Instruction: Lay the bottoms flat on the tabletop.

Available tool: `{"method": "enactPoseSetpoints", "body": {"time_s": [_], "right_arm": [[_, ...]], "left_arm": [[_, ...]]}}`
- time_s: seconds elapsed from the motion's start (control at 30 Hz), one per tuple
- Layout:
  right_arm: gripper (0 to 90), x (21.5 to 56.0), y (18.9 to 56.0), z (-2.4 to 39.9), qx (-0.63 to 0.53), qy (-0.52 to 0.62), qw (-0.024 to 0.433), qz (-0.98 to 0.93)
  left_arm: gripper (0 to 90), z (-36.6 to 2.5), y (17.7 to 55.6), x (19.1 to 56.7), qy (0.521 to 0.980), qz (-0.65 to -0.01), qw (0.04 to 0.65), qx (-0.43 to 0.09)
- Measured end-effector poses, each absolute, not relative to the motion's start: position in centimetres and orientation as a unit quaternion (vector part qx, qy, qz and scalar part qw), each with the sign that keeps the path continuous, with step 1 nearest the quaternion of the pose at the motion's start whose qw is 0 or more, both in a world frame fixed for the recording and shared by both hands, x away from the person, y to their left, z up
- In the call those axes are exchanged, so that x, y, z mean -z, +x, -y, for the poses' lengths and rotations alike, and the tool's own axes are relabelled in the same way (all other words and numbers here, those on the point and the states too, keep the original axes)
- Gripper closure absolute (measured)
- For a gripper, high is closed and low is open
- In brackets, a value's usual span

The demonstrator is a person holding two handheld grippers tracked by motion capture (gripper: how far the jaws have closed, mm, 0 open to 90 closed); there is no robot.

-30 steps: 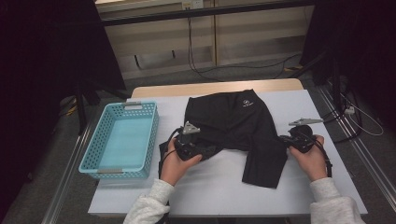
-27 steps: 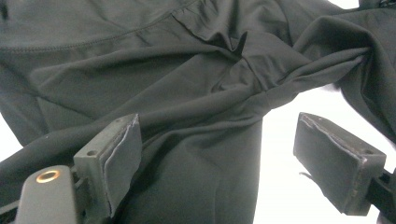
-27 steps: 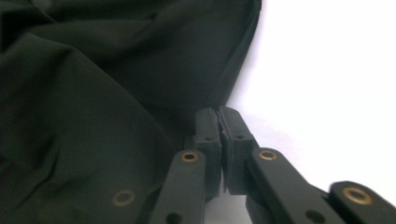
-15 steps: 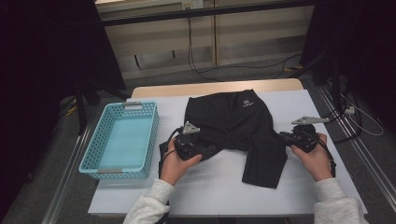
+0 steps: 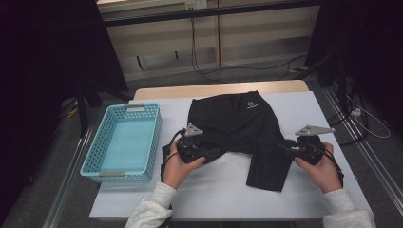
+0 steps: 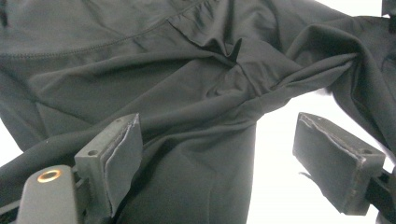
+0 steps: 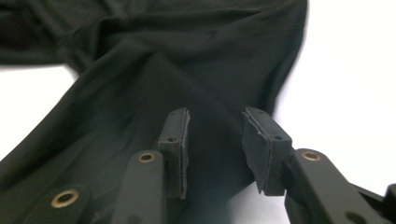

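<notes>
The shorts point(image 5: 237, 128) are black, of thin smooth cloth, with a small white logo near the waistband at the far edge. They lie on the white table point(image 5: 218, 190), partly folded: one leg stretches toward the person, and the other is bunched up in wrinkles near the left gripper point(image 5: 209, 153). In the left gripper view the cloth shows a stitched seam and deep folds around the crotch.

There is one pair of shorts, one blue basket point(image 5: 123, 142), two grippers and two hands.

The left gripper is released: its jaws stand wide apart, with wrinkled cloth lying under and ahead of them, and the pads point(image 6: 122, 156) do not press on it. The basket stands on the outer side of this gripper, well apart from the shorts.

The right gripper point(image 5: 285, 148) is also released. Its jaws have just been opening; in the right gripper view there is a gap between the pads point(image 7: 180, 140), and the edge of the long leg lies flat under them, not pinched.

In the high view the tips of both grippers are dark against the black cloth and hard to make out. The bottom of the picture cuts off the forearms. The room around the table is very dark.
</notes>
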State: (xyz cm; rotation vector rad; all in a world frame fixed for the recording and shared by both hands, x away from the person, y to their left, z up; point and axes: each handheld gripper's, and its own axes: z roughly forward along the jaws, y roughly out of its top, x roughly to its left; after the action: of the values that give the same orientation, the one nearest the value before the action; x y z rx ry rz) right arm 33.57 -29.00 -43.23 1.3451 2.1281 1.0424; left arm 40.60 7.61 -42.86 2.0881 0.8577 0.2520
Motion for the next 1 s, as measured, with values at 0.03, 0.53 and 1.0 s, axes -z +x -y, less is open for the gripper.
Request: {"method": "enactPoseSetpoints", "body": {"time_s": [0.03,0.53,1.0], "right_arm": [[60.7,43.3,33.2,28.8,-0.372,0.479,0.206,-0.768],[53.9,45.5,30.6,26.7,-0.337,0.423,0.163,-0.825],[89.6,43.8,31.9,26.5,-0.373,0.425,0.151,-0.811]], "left_arm": [[16.4,-7.6,40.6,42.9,0.833,-0.343,0.422,-0.101],[16.2,-7.1,40.4,42.6,0.838,-0.328,0.424,-0.102],[16.0,-7.1,40.5,42.8,0.841,-0.327,0.419,-0.103]]}}
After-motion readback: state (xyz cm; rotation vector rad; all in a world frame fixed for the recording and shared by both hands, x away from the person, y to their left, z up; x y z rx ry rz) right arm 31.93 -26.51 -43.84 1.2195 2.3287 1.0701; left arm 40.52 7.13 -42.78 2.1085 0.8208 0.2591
